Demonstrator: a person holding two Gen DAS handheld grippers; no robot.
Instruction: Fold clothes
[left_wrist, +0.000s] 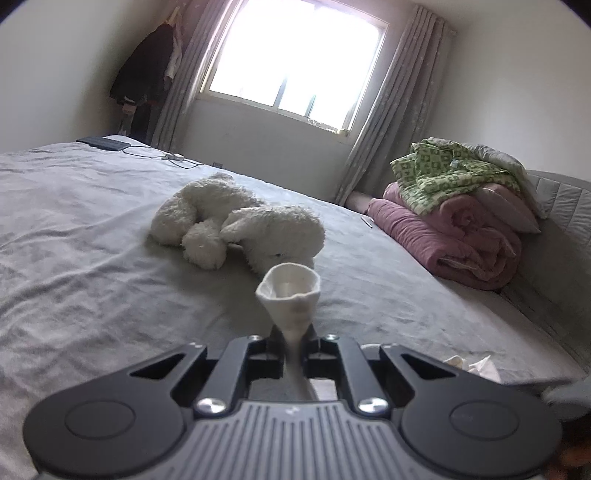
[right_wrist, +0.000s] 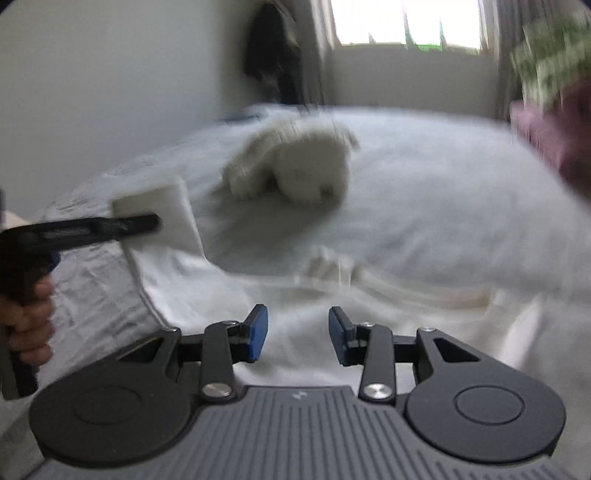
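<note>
One bed (left_wrist: 92, 229) with a grey wrinkled sheet, filling both views. One window (left_wrist: 295, 59), two grey curtains (left_wrist: 391, 110) flanking it. One stack of folded bedding (left_wrist: 469, 236) at the bed's right side: pink quilt below, green patterned cover on top. One white garment (right_wrist: 295, 306) spread on the sheet; right-wrist view is motion-blurred, so garment type cannot be told. One white plush toy (left_wrist: 236, 225) lying mid-bed, well apart from the bedding. Two claws. Left claw (left_wrist: 293, 343): together, clamped on a lifted tubular end of the white garment, cloth raised off the sheet. Right claw (right_wrist: 298, 332): apart, nothing between its two blue pads (right_wrist: 258, 332), over the garment.
</note>
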